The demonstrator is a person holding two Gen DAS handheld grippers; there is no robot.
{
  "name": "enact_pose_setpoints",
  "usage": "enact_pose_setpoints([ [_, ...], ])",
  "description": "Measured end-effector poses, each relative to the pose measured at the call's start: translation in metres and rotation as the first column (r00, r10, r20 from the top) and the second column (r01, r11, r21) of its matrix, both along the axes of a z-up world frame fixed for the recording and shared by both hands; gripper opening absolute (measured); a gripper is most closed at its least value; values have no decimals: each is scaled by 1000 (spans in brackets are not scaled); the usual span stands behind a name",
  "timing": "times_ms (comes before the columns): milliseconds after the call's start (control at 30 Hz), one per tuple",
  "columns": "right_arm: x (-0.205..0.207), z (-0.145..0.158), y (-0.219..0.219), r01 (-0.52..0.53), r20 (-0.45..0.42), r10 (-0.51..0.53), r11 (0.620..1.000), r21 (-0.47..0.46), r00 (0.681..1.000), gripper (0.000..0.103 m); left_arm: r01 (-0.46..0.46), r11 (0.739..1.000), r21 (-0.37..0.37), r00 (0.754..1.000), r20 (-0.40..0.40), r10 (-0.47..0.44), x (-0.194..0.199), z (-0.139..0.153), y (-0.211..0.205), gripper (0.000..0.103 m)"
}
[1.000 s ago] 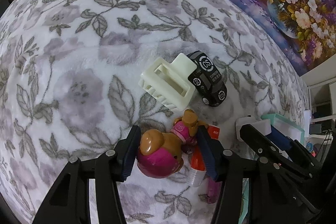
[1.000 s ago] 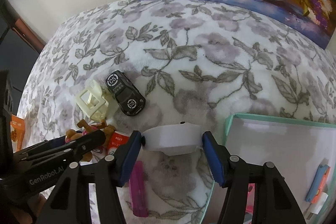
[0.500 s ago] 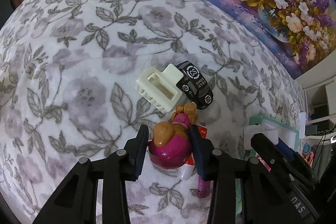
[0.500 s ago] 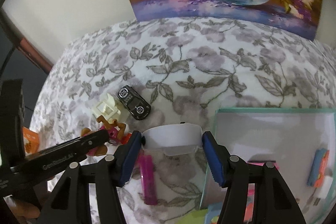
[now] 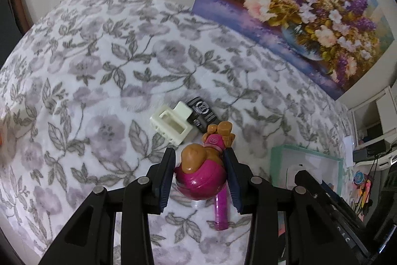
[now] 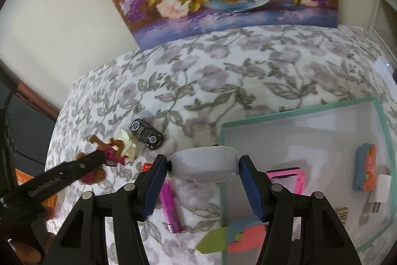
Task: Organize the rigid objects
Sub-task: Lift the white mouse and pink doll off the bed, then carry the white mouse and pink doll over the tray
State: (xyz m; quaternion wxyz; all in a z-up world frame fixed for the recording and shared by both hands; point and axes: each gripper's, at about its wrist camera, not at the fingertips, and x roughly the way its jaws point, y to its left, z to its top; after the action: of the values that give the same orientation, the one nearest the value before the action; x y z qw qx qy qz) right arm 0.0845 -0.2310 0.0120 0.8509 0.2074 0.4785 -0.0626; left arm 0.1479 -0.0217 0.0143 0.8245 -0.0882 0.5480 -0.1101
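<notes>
The step in hand is judged to be the carrying of two picked-up items toward the mint-rimmed box (image 6: 297,113). The left tool (image 5: 199,174) is clenched on a toy pup figure (image 5: 201,174), whose pink helmet is pressed between the blue pads; its jaws have just been closing, with the figure between them. The right tool (image 6: 204,167) is clenched on a white rounded case (image 6: 204,162), held by its two ends at the box's near-left corner.

The surface looks like a bed (image 5: 99,81) covered with a grey floral blanket. In the left wrist view, a cream hair claw (image 5: 171,124) lies at 11 o'clock from the figure, with a black toy car (image 5: 203,113) touching it at 12 o'clock. A pink lighter (image 5: 220,211) lies on the blanket at 5 o'clock, just under the tool.

In the right wrist view, the box stands at 3 o'clock from the case. A pink frame (image 6: 287,178), an orange-and-blue block (image 6: 364,170) and a white plug (image 6: 380,193) already lie in it.

The next move is judged to call for the case to be carried rightward over the rim and released above a bare part of the box floor, and then for the figure to be brought across.

The figure looks hard and glossy, with tan ears and paws; its round helmet may slip between flat pads.
</notes>
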Motion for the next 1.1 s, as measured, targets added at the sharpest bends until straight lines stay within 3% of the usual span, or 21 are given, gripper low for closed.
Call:
enact_pose_setpoints([
  [400, -27, 5, -67, 122, 2, -122, 992, -26, 993, 63, 95, 995, -1, 992, 80, -95, -21, 31, -58, 41],
  [733, -63, -6, -135, 254, -28, -256, 965, -61, 966, 63, 249, 968, 15, 967, 53, -249, -39, 11, -137, 41],
  [1100, -73, -13, -156, 281, -39, -284, 958, -62, 958, 63, 270, 962, 42, 962, 32, -272, -40, -21, -165, 41],
])
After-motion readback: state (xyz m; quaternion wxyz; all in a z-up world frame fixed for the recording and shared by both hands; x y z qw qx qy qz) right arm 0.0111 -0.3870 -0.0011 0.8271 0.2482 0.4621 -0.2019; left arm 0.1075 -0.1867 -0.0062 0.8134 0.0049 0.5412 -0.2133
